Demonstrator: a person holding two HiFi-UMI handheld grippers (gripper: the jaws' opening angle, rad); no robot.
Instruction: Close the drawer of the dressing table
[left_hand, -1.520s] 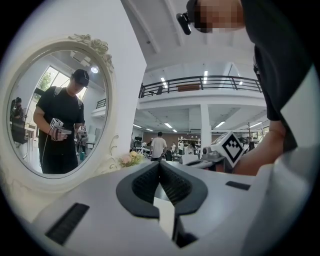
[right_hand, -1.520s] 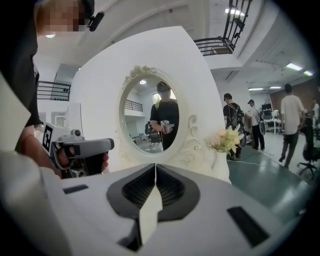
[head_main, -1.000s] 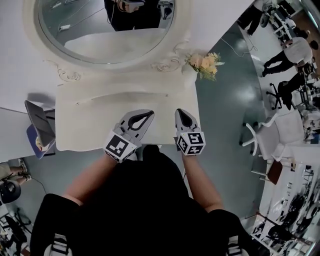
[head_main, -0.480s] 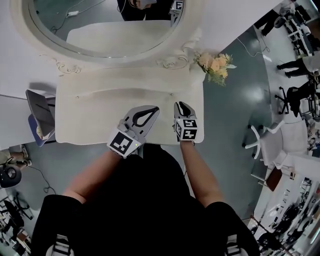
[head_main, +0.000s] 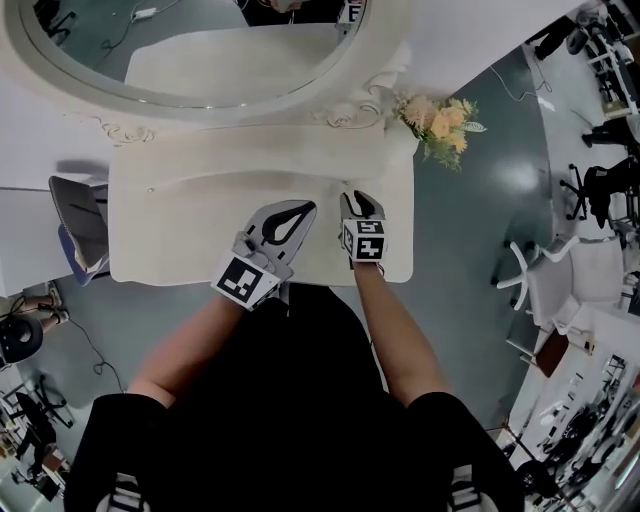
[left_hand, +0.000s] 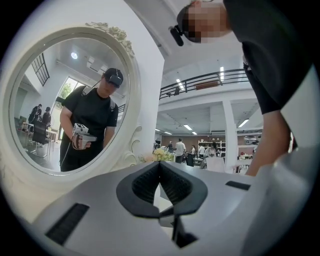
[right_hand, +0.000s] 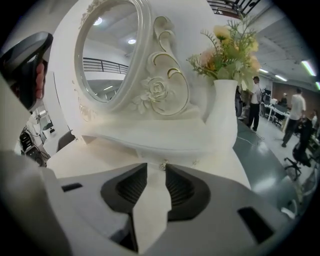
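The white dressing table carries a raised back ledge under the oval mirror. A small drawer knob hangs on the ledge's front, seen from above as the knob. My right gripper is over the tabletop and tilted down at that knob. Its jaws have just been opening; the right gripper is open with only tabletop in the gap and the knob just beyond the tips. My left gripper hovers beside it, and the left gripper is shut and empty. How far the drawer stands out cannot be told.
A white vase of yellow flowers stands at the table's back right corner, close to the right gripper's far side; the vase is tall. A chair sits left of the table. People and chairs occupy the floor to the right.
The right gripper has moved from the table's front edge in over the top towards the ledge. The left gripper has edged forward a little.
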